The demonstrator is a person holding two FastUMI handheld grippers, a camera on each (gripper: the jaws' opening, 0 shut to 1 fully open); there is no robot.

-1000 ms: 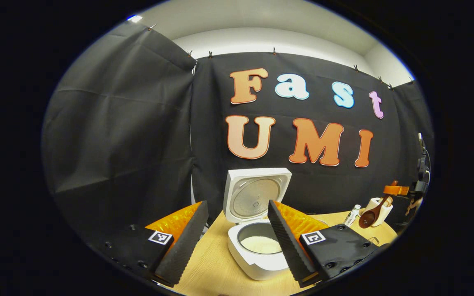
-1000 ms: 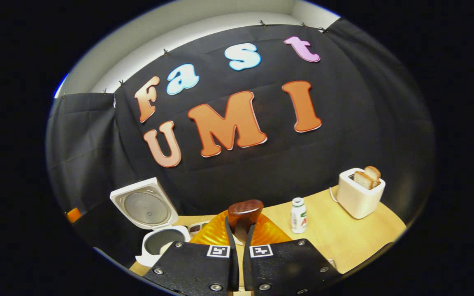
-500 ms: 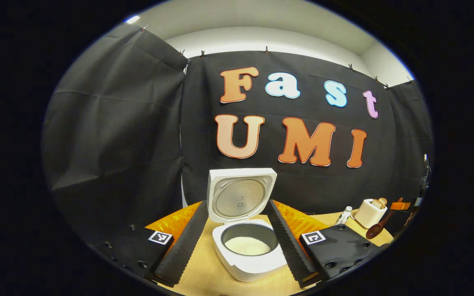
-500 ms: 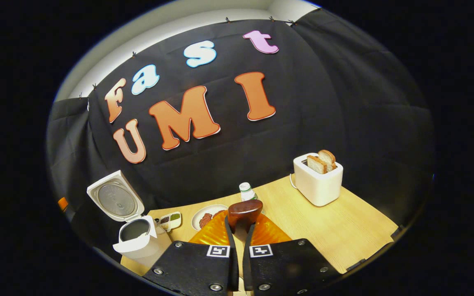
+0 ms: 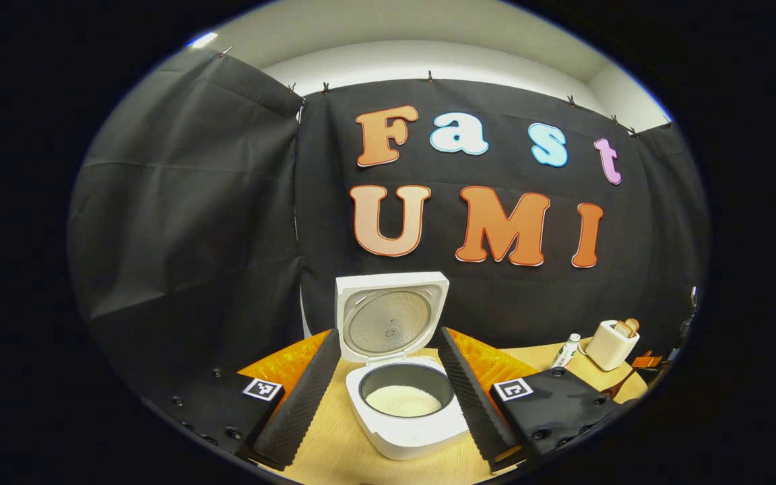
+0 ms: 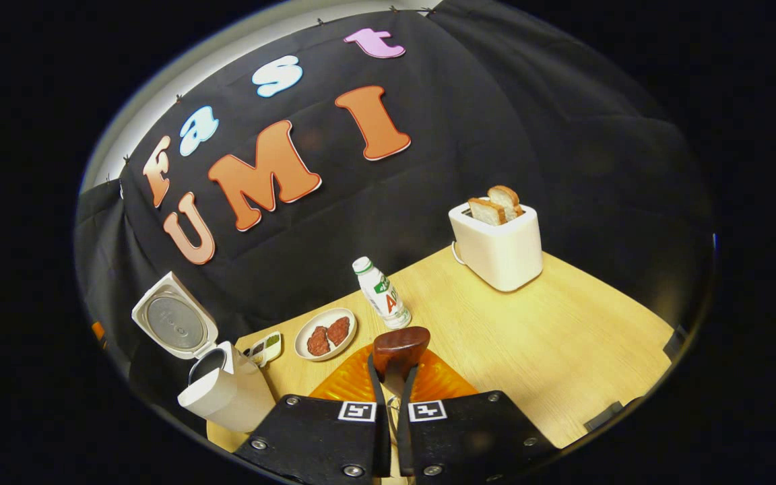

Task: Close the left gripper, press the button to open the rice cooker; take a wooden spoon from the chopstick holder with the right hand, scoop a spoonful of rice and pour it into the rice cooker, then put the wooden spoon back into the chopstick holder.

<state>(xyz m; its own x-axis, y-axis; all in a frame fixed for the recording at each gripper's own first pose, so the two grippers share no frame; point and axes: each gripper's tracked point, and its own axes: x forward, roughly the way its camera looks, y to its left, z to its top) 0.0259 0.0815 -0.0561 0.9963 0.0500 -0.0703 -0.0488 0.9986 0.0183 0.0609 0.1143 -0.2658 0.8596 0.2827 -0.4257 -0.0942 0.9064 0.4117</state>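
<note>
The white rice cooker (image 5: 407,431) stands open on the wooden table, lid (image 5: 388,316) upright, with white rice (image 5: 403,401) in its dark pot. My left gripper (image 5: 388,335) hovers in front of it, open wide, its fingers framing the cooker and touching nothing. In the right gripper view my right gripper (image 6: 392,374) is shut on the handle of a dark wooden spoon (image 6: 400,345), whose bowl pokes up past the fingertips. I cannot see what the bowl holds. The cooker (image 6: 221,399) sits far to the lower left of that gripper.
A white toaster (image 6: 496,246) with bread slices stands at the back right of the table (image 6: 563,350). A small bottle (image 6: 381,294), a plate (image 6: 307,327) of meat and a small sauce dish (image 6: 264,347) lie between toaster and cooker. The booth's cloth wall rises behind.
My right gripper has swung away from the cooker toward the table's right side and tipped downward, keeping the spoon. The left gripper has shifted slightly, centring the cooker between its fingers.
</note>
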